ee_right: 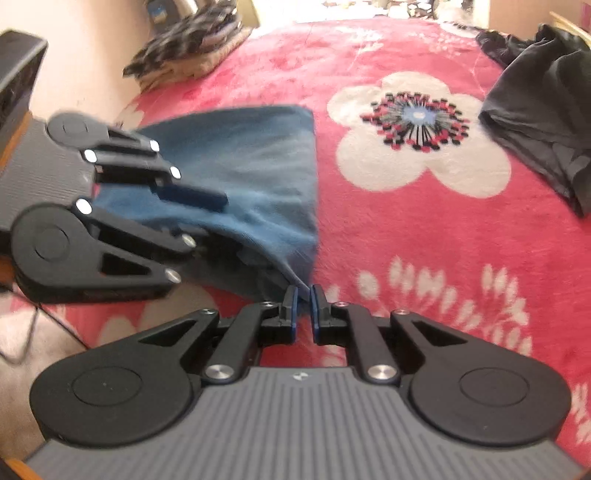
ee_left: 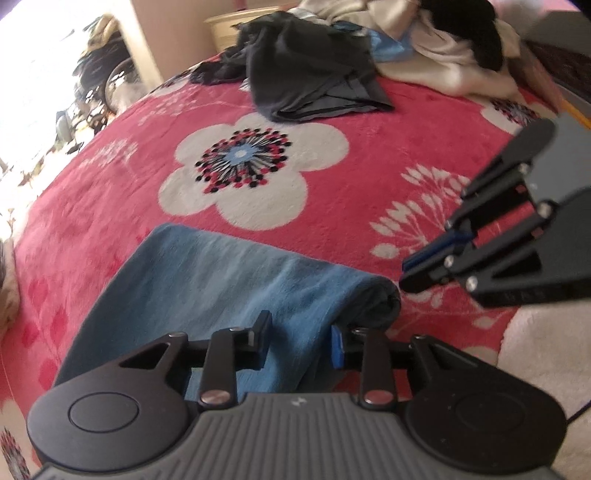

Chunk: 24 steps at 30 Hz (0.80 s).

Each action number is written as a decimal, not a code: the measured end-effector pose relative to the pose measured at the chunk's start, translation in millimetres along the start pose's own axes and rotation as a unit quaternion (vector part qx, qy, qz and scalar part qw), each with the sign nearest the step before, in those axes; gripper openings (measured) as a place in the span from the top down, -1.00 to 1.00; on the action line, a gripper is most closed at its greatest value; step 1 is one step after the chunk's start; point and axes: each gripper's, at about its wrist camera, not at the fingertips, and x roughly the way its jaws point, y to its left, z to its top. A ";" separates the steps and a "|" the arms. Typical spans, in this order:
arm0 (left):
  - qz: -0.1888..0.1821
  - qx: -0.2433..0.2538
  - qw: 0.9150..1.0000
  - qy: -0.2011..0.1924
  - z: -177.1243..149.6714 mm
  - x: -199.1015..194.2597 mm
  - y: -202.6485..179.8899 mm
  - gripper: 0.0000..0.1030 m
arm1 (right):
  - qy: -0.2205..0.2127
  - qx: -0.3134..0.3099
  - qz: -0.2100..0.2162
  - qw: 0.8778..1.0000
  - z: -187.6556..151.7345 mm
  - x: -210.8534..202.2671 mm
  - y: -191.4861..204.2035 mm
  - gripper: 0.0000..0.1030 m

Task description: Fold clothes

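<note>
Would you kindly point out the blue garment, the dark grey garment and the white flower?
blue garment (ee_left: 221, 273), left wrist view, top fold.
dark grey garment (ee_left: 306, 70), left wrist view, middle.
white flower (ee_right: 417, 114), right wrist view, patterned centre.

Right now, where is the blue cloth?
The blue cloth lies on the red flowered blanket, just below the big white flower, in front of the left hand-held gripper.

You are working in a home bedroom. A bed carries the plush pink blanket with big white flowers (ee_left: 369, 122). Loose laundry lies heaped at its far end: a crumpled dark grey garment (ee_left: 310, 77), cream fabric (ee_left: 443, 55). A cream bedside cabinet (ee_left: 225, 26) stands against the pale wall, by a bright window. A striped folded pile (ee_right: 192, 44) sits off the bed's edge.
</note>
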 end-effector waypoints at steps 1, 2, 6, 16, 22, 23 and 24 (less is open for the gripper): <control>0.001 0.001 1.000 -0.001 0.6 0.4 -0.8 0.37 | 0.003 -0.006 0.000 1.000 -1.1 1.9 -4.1 0.85; 0.000 -0.005 1.000 -0.001 1.2 1.0 -0.2 0.42 | 0.005 -0.012 0.001 1.000 -1.9 3.8 -7.7 0.85; -0.009 -0.055 0.998 -0.001 3.0 0.5 8.7 0.56 | -0.002 -0.019 0.024 1.000 -2.2 12.7 -18.9 0.85; -0.011 -0.095 0.995 0.005 5.9 0.3 17.2 0.64 | -0.004 -0.018 0.130 0.991 -5.8 14.7 -18.6 0.86; -0.013 -0.087 0.996 0.004 5.0 -1.2 17.1 0.66 | -0.024 -0.002 0.148 0.989 1.0 19.7 -12.7 0.85; -0.014 -0.088 0.996 0.002 5.2 -1.8 17.3 0.66 | -0.027 0.003 0.151 0.988 1.9 20.1 -13.1 0.85; -0.015 -0.089 0.996 0.001 4.9 -2.5 18.0 0.67 | -0.030 0.007 0.154 0.988 2.6 20.2 -13.2 0.85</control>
